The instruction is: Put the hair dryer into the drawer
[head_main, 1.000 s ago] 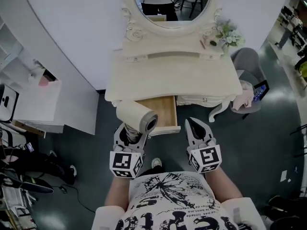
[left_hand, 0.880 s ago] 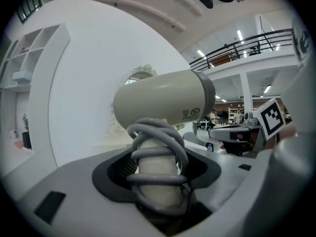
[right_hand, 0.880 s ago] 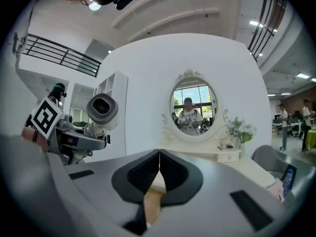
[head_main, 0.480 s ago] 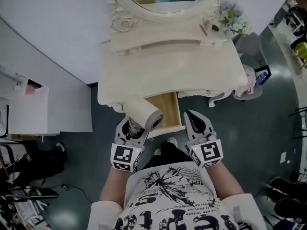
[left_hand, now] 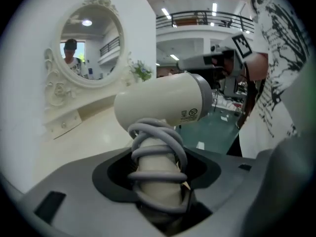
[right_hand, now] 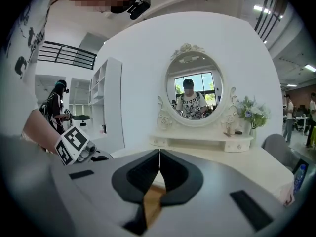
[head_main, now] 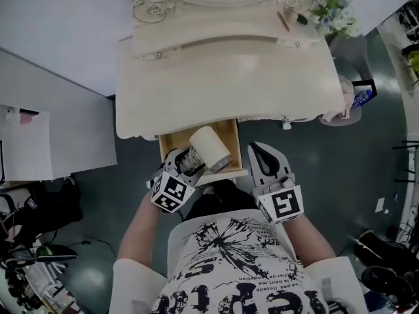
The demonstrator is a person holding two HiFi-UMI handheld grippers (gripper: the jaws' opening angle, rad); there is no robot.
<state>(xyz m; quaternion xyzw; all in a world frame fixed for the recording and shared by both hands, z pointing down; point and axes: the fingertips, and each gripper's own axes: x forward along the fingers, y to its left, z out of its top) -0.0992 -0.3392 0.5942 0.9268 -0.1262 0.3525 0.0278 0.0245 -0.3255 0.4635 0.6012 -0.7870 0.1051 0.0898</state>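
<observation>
A cream hair dryer [head_main: 209, 148] with its grey cord wound round the handle [left_hand: 158, 172] is held over the open wooden drawer [head_main: 171, 141] of the cream dressing table [head_main: 229, 77]. My left gripper [head_main: 188, 164] is shut on the handle, with the barrel [left_hand: 165, 102] sticking out past the jaws. To the right of the drawer front, my right gripper [head_main: 256, 154] has its jaws closed together and holds nothing; in the right gripper view the tips [right_hand: 159, 154] meet in front of the table edge.
An oval mirror [right_hand: 192, 90] stands at the back of the table, with a flower pot [head_main: 335, 13] at its right end. A grey chair with a pink cloth [head_main: 344, 106] is beside the table's right side. A white shelf unit [head_main: 26, 146] stands on the left.
My left gripper has dropped and tilted down, bringing the hair dryer from the drawer's front edge to over the drawer. My right gripper moved a little closer to the table. The head view shifted forward.
</observation>
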